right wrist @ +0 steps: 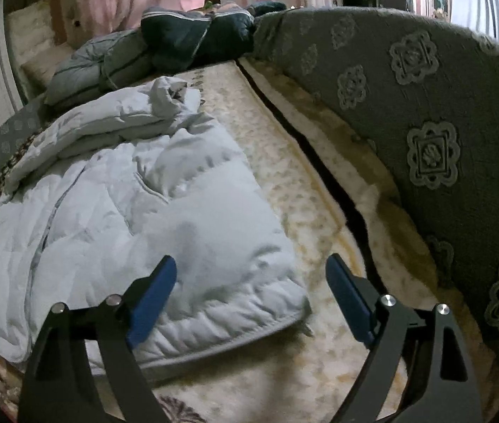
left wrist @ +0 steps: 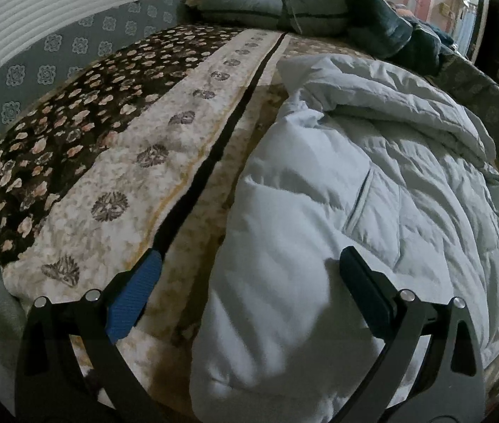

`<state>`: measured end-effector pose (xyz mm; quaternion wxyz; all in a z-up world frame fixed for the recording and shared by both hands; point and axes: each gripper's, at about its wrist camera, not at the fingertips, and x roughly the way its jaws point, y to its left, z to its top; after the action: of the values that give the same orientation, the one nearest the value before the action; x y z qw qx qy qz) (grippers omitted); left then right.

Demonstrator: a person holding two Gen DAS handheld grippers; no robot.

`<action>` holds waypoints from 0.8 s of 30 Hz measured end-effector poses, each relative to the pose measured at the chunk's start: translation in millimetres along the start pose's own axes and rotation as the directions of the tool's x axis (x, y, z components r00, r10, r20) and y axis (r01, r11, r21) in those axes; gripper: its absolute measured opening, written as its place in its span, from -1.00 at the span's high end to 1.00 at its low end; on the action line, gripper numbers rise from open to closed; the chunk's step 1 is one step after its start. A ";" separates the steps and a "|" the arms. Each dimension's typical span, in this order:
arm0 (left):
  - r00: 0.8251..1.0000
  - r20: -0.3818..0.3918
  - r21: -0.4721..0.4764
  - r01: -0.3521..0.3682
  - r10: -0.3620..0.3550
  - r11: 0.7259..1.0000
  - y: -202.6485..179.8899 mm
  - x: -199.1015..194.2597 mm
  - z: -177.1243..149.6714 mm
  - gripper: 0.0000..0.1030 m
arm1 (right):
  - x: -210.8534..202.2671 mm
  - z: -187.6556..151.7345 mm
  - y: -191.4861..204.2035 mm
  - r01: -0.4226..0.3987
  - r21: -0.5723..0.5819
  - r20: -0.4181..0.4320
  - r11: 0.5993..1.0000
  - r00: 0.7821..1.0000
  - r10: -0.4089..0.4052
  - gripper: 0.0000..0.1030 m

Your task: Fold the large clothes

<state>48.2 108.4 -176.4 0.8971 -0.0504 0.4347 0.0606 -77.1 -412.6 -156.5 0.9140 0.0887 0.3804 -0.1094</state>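
A pale blue quilted puffer jacket [left wrist: 337,190] lies partly folded on the cream floral bedspread [right wrist: 284,183]. Both the left gripper [left wrist: 249,282] and right gripper [right wrist: 251,282] hold their fingers apart above it, gripping nothing.

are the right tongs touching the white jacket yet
Cannot tell. In the right wrist view the right tongs stand open over the hem corner of the white jacket, nothing pinched, but whether the left pad rests on the fabric is unclear.
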 end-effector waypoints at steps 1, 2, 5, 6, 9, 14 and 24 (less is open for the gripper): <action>1.000 0.000 0.001 0.001 -0.001 1.000 0.5 -0.2 -0.1 -0.94 | -0.6 -0.2 -1.5 -0.003 -0.004 0.000 1.000 1.000 0.003 -0.68; 1.000 -0.001 -0.001 0.002 -0.002 1.000 1.0 0.0 0.6 -0.94 | -1.0 -0.2 -3.5 -0.015 -0.007 0.000 1.000 1.000 0.015 -0.68; 1.000 -0.003 0.001 -0.006 0.006 1.000 -0.3 1.2 3.3 -0.94 | 5.0 -3.4 -8.5 -0.100 0.000 -0.039 0.995 0.994 0.100 -0.68; 1.000 0.000 0.009 -0.011 0.011 1.000 -1.5 1.2 3.5 -0.94 | 7.5 -5.7 -8.6 -0.134 0.001 -0.051 0.991 0.990 0.134 -0.68; 1.000 0.003 0.022 -0.020 0.020 1.000 -3.0 0.8 3.4 -0.94 | 16.3 -15.9 -3.8 -0.169 -0.024 -0.076 0.985 0.983 0.166 -0.70; 1.000 -0.002 0.023 -0.021 0.021 1.000 -2.6 0.6 3.4 -0.94 | 15.9 -14.8 -5.1 -0.166 -0.028 -0.056 0.986 0.985 0.164 -0.21; 0.999 -0.005 0.041 -0.035 0.035 0.999 -0.3 -2.1 5.7 -0.94 | 39.2 -19.8 -23.5 -0.277 0.068 -0.156 0.959 0.946 0.284 -0.47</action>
<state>51.4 108.8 -171.3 0.8954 -0.0247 0.4394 0.0673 -69.8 -435.5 -200.1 0.8836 0.1712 0.4354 0.0209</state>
